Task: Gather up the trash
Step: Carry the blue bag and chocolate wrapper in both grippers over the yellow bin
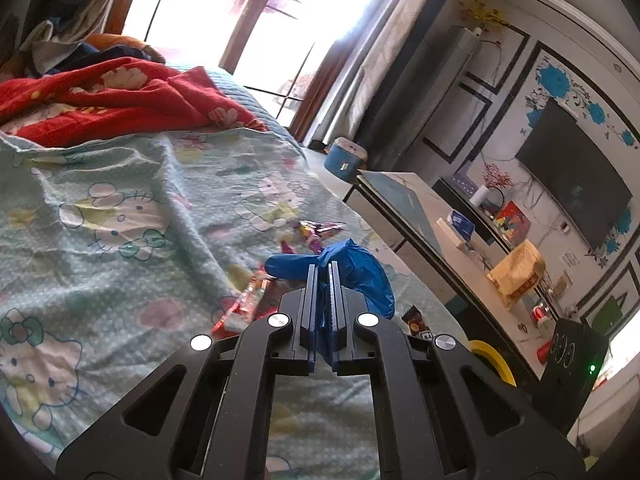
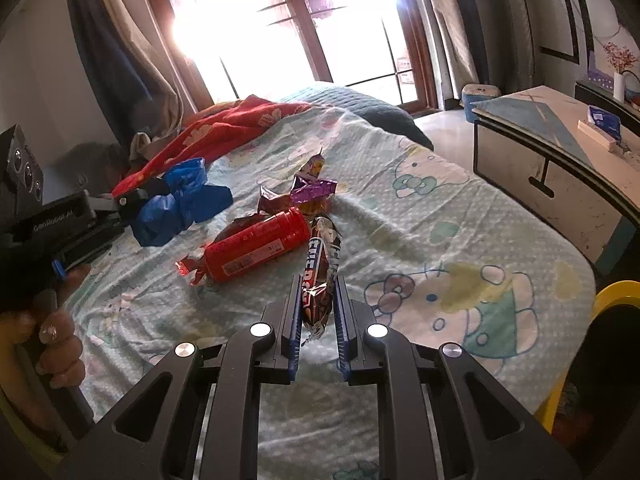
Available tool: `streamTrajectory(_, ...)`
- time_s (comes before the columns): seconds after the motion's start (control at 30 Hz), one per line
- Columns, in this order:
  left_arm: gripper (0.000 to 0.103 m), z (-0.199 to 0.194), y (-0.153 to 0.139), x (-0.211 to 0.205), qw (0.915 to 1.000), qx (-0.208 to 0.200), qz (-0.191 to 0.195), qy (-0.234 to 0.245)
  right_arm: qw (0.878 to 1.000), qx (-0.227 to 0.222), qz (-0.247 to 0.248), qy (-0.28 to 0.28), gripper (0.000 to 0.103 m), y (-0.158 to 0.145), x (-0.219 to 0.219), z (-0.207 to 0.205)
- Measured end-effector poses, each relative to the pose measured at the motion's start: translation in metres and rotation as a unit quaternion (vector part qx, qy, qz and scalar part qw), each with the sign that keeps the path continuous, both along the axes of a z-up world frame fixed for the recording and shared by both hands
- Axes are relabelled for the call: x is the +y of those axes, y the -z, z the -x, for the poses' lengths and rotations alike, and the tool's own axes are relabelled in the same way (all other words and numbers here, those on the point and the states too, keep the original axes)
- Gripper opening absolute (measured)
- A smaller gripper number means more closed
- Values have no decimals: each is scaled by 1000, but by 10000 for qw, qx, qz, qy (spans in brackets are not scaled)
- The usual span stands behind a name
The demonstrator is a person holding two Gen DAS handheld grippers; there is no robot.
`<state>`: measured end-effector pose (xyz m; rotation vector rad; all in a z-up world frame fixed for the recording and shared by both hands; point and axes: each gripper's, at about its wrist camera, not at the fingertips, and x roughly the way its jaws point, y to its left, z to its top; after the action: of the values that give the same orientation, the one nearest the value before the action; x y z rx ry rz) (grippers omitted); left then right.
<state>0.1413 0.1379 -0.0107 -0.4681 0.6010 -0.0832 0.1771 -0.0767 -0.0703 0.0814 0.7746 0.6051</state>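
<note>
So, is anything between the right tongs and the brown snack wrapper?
No. The brown snack wrapper already sits between the fingers of the right tongs, nothing in the way. The red tube lies just left, clear of them.

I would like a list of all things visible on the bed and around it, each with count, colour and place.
blue bag: one, blue, held above bed's left side
red packet: one, red, mid-bed
brown wrapper: one, brown, between right fingers
purple wrapper: one, purple, behind red packet
red blanket: one, red, far end of bed
bedsheet: one, pale green, cartoon print
cabinet: one, white, right of bed
left hand-held gripper: shut on blue bag
right hand-held gripper: around brown wrapper
</note>
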Motion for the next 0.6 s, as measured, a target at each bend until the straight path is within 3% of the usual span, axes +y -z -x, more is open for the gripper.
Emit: streamTrajectory(0.6, 2, 12, -7, -60, 9977, -144, -248, 620, 9980, -253, -196, 542, 15, -27, -59, 17)
